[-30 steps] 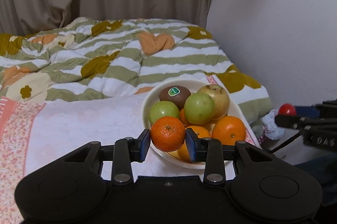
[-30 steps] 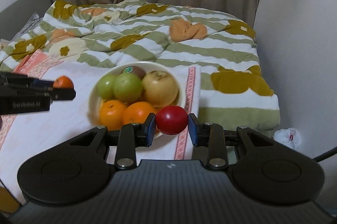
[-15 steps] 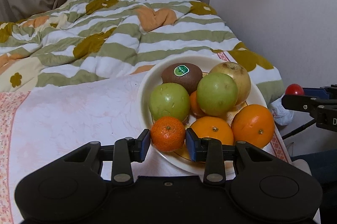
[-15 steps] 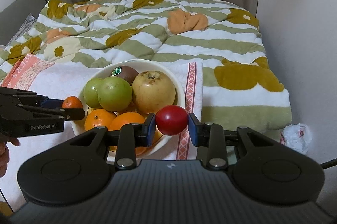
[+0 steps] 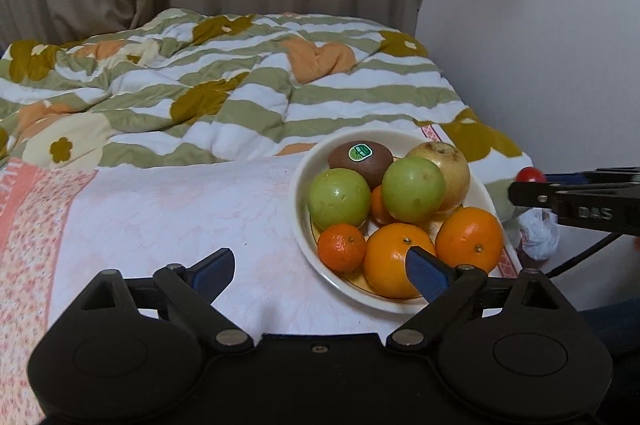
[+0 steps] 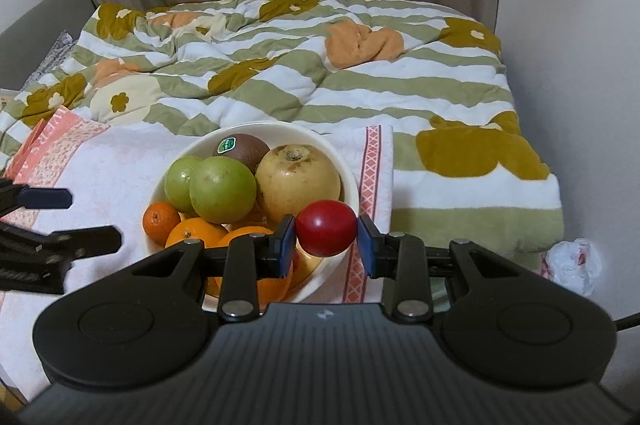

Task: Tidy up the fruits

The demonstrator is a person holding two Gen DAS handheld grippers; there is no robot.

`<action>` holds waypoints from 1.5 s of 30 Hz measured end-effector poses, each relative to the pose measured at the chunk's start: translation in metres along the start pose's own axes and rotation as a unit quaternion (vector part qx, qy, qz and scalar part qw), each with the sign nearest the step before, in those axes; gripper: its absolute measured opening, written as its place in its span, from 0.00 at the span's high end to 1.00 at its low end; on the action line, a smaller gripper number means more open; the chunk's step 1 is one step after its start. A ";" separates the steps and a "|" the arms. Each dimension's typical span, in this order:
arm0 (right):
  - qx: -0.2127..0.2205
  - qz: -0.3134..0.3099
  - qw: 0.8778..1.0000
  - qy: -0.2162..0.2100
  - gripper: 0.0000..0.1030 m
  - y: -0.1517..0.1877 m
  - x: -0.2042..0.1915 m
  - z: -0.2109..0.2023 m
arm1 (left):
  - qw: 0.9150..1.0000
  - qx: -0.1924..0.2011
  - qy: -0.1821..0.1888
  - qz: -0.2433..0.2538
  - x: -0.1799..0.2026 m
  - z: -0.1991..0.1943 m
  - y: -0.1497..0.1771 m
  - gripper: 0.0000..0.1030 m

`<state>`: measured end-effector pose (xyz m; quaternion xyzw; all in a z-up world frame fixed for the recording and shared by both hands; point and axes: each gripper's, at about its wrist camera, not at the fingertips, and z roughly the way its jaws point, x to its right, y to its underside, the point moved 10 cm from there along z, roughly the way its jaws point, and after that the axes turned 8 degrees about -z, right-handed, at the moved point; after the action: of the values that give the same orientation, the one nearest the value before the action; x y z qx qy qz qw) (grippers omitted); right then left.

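So the cream bowl on the bed is pretty loaded: kiwi with a green sticker, two green fruits, a yellowish pear-looking one, a couple of oranges and the little mandarin at the near-left rim. The left gripper has just been opening, jaws wide, nothing between them, mandarin just ahead. The right gripper is clamped on a shiny red fruit, maybe a tomato, just over the bowl's near-right rim.

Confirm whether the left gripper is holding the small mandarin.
No: the left gripper stands open and empty, and the small mandarin lies in the bowl.
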<state>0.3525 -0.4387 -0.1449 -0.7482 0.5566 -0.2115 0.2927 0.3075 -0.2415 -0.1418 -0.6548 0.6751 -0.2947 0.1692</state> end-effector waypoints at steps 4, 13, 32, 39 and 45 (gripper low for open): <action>-0.007 0.001 1.000 -0.008 0.53 0.000 0.001 0.014 | 1.000 0.012 -0.006 -0.008 -0.004 -0.012 0.004 0.08; -0.021 -0.003 0.999 -0.029 0.53 0.005 -0.003 0.039 | 0.998 0.023 -0.041 -0.029 -0.022 -0.030 0.020 0.08; 0.019 -0.016 0.999 0.048 0.00 0.006 -0.037 -0.048 | 0.995 0.075 -0.019 -0.066 -0.058 -0.117 0.033 0.08; 0.052 0.002 0.997 0.060 0.00 0.012 -0.096 -0.112 | 0.989 0.131 -0.035 -0.050 -0.088 -0.177 0.029 0.01; 0.059 0.022 0.995 0.071 0.00 0.023 -0.139 -0.153 | 0.984 0.165 -0.065 -0.023 -0.112 -0.212 0.036 0.00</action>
<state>0.1978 -0.3413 -0.0459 -0.7002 0.5790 -0.2900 0.3007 0.1587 -0.0955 -0.0191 -0.6510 0.5894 -0.3628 0.3118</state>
